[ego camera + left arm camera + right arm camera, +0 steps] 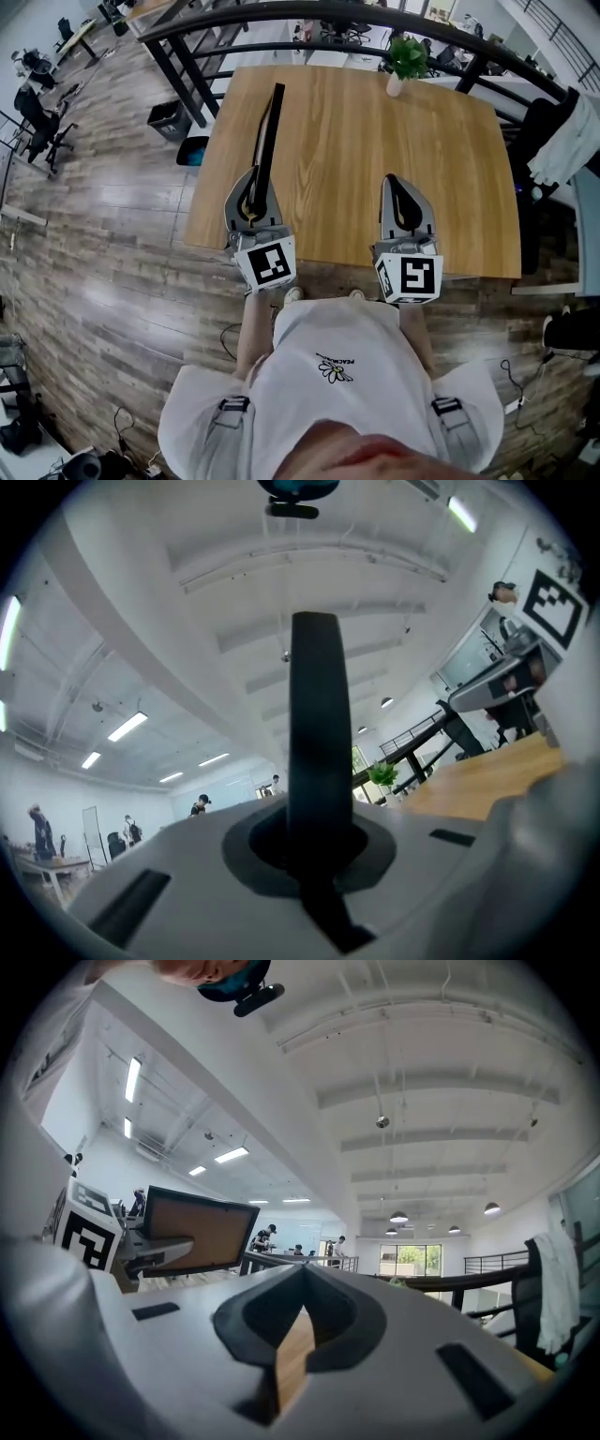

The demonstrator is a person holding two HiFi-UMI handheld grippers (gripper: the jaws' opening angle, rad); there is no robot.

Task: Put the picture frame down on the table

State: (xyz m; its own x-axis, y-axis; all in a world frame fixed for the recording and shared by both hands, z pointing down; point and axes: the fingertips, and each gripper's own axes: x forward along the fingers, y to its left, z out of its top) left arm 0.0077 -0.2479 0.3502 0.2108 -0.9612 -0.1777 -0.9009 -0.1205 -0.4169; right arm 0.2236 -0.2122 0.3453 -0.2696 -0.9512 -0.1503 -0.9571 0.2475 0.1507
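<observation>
Clamping a flat black-edged picture frame [270,127] that juts ahead of its jaws, left gripper [259,176] hovers over the light wooden table [375,141]; right gripper [394,183] (alongside) clenched, empty.

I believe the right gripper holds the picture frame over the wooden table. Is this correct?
Not quite: it is the left gripper that holds the picture frame over the wooden table. The left gripper view shows its jaws closed on the frame's dark edge, and the head view shows the right gripper with nothing in it.
</observation>
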